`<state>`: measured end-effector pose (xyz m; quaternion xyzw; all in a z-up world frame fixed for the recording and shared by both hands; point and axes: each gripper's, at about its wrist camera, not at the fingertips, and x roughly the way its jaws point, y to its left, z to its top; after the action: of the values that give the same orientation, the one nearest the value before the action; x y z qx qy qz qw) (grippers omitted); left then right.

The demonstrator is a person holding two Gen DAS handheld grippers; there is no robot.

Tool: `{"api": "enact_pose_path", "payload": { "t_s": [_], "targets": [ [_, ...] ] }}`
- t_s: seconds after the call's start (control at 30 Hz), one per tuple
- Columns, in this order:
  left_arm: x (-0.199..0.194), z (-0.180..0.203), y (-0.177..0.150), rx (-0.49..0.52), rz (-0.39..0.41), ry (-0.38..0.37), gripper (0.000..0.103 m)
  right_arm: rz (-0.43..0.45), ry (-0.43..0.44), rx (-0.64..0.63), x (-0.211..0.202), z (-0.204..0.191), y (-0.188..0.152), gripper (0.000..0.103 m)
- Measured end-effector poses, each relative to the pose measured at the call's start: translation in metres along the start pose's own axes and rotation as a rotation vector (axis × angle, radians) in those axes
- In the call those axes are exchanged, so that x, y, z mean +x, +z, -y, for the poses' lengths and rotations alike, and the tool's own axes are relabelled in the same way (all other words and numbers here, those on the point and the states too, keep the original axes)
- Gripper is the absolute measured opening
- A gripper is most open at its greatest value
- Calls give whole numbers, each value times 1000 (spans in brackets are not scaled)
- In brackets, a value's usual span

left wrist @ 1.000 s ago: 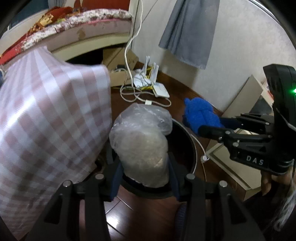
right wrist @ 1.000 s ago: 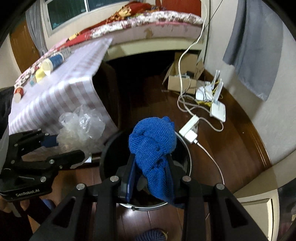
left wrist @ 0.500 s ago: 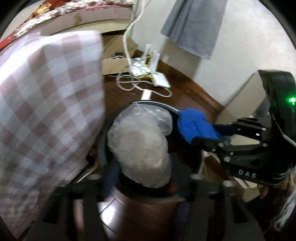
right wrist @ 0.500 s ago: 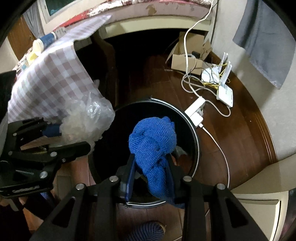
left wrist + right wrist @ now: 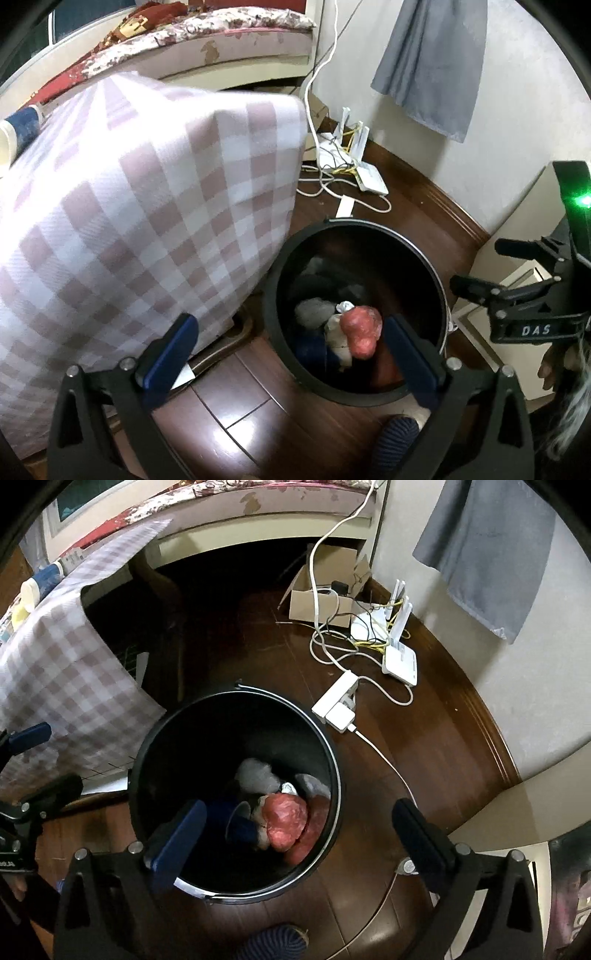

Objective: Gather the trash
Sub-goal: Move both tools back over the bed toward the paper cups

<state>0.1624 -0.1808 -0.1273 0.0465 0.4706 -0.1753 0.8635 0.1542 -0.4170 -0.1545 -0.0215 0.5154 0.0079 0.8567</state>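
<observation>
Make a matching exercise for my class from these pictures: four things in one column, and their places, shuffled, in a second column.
Things
1. red lump
2. grey cloth
3. power strip
4. checked cloth

Places
A. hanging on the wall
B. draped over the table
C. inside the black bin
D. on the wood floor beside the bin

Pairs: 1-C, 2-A, 3-D, 4-B
</observation>
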Motion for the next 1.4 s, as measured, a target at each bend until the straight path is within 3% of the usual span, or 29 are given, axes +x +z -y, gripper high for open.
{"api": "enact_pose_path", "payload": {
  "t_s": [0.83,1.4],
  "targets": [
    [-92,-39,9,-73,184,86,101,230,54,-53,-84,-58,30,102],
    [-139,-127,-18,-213,256,248,101,382,181,-186,-114,-159,64,102]
  ]
}}
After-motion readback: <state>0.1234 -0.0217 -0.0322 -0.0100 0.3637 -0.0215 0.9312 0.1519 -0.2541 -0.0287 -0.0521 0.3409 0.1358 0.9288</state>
